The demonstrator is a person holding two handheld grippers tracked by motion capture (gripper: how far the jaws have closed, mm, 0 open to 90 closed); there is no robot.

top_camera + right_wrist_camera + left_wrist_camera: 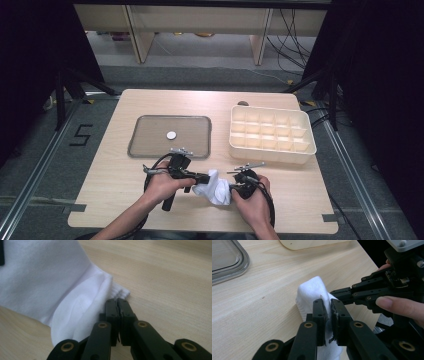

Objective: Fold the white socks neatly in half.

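sock (214,188) sits bunched between both grippers, left gripper (202,177) pinched tight on one edge, right gripper (234,189) clamped on the ribbed cuff, so it stretches across left-to-right.

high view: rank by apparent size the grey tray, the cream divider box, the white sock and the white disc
1. Clear grey rectangular tray and cream plastic compartment box: too alike to rank; the box is taller, the tray's outline perhaps slightly wider.
2. White fabric sock, bunched between the two tools.
3. Small white round disc in the tray, clearly smallest.
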